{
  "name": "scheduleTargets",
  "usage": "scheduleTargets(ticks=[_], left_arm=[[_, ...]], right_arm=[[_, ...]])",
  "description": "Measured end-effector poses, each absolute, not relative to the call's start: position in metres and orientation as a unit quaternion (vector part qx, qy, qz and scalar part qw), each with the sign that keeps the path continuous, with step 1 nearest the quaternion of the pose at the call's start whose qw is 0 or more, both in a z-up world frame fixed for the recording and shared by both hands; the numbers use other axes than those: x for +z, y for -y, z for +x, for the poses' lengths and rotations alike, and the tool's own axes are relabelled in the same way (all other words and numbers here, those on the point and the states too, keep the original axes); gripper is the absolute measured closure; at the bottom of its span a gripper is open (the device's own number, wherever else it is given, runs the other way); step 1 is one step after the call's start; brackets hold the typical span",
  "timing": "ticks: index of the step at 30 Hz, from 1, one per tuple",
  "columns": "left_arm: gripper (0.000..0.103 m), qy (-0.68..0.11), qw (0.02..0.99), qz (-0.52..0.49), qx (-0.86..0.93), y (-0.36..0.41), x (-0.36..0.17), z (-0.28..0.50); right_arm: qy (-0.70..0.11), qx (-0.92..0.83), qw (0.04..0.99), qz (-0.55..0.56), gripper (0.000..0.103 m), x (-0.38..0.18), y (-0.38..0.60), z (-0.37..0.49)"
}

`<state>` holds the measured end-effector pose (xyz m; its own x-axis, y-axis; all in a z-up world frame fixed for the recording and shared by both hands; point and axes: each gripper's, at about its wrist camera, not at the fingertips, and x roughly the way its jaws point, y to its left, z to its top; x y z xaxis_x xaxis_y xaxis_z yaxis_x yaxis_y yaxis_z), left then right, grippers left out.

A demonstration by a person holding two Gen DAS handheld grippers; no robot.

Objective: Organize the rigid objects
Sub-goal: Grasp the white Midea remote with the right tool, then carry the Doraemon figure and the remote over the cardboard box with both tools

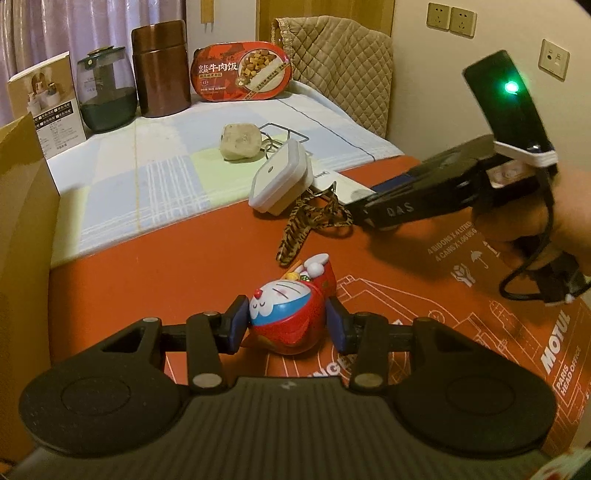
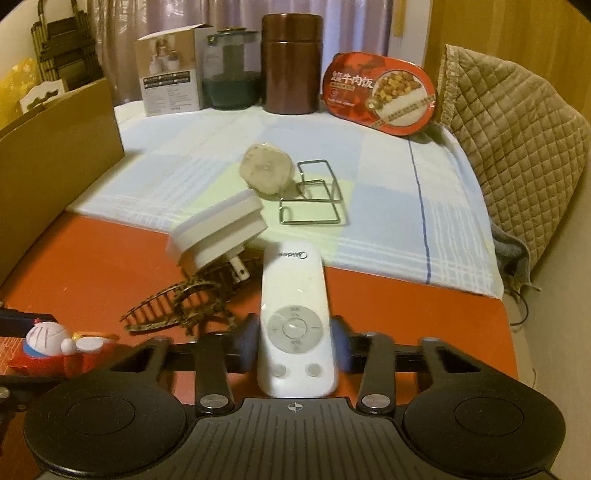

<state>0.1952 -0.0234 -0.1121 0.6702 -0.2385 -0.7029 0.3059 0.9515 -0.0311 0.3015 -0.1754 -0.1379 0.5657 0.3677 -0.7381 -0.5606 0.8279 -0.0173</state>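
Right wrist view: right gripper (image 2: 293, 345) pinches a white oblong plastic remote control (image 2: 293, 321) over the red printed worktop (image 2: 424, 306). Just left of the remote, a white square plug adapter (image 2: 221, 230) leans on a tiger-striped hair claw (image 2: 184, 302), crowding that side. Beyond the remote lies a bent wire stand (image 2: 314, 195). Far left of the remote, left gripper (image 1: 286, 326) clamps a red-and-blue cartoon cat figurine (image 1: 291, 314).

Home room, curtains (image 2: 177, 22), quilted chair cover (image 2: 517, 155), instant-meal box (image 2: 380, 99)
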Motion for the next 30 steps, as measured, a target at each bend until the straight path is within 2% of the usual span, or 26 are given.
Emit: scheduleTargets(ticks=[14,21,30], left_arm=[[0.063,-0.365,0.912,0.08,-0.168,0.028,-0.114,0.186],[0.063,-0.362,0.906,0.114,-0.186,0.032,-0.12,0.19],[0.063,-0.376,0.903,0.09,-0.189,0.03,-0.12,0.191]], right_arm=[[-0.397,0.254,0.873,-0.122,0.065,-0.133,0.21,0.233],[-0.391,0.253,0.876,-0.123,0.063,-0.133,0.205,0.235],[-0.385,0.254,0.879,-0.119,0.063,-0.136,0.202,0.24]])
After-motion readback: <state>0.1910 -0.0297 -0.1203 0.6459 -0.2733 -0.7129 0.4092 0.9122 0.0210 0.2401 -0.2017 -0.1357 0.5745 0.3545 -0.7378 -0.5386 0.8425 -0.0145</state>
